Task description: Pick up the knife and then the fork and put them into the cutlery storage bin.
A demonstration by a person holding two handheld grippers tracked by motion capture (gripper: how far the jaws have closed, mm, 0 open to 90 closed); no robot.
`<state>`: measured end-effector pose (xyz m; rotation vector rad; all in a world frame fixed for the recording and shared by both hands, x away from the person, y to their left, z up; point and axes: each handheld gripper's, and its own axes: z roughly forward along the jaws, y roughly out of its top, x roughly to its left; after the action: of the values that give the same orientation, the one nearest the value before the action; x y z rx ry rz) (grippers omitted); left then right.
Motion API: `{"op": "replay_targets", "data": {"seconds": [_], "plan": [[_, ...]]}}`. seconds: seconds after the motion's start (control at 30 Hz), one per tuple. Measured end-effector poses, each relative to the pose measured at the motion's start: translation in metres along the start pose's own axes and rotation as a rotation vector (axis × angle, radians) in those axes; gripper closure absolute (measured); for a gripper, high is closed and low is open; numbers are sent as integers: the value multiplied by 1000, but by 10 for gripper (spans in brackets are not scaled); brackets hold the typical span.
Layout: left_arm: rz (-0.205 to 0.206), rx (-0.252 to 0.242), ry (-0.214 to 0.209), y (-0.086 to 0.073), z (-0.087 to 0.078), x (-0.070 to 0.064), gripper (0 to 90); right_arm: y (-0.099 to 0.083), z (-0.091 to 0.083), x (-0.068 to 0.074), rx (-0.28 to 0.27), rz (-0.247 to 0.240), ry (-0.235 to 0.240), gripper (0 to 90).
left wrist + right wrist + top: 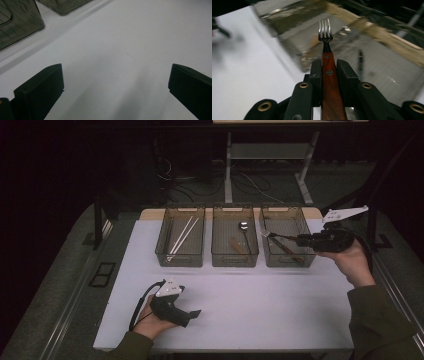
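White worktop (pixel 240 305), dark room, three bins at the far edge. Right gripper (pixel 300 240) has its fingers (pixel 345 75) clamped on the fork (pixel 326 50) handle, long axis in line with them, tines forward, over the right bin (pixel 286 257). Left gripper (pixel 192 314) rests wide open and empty, well apart.

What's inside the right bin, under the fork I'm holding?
In the right bin one wood-handled utensil lies diagonally on the floor. The fork, clamped in the right claw, hangs over it; its head covers the utensil's far end.
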<state>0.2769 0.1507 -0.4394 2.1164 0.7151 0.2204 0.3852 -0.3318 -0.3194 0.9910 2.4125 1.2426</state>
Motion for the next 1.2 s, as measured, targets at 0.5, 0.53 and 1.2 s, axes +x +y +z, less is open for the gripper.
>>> {"op": "replay_targets", "data": {"seconds": [0.5,0.53,1.2], "plan": [[4,-3,-8,4,4,1,0,-6,51,-46,77,190,-223,753],[4,-6,-9,5,4,0,0,-7,57,-48,85,197,-232,753],[10,-18,-21,4,3,-1,1,-13,79,-44,58,256,-247,445]]}}
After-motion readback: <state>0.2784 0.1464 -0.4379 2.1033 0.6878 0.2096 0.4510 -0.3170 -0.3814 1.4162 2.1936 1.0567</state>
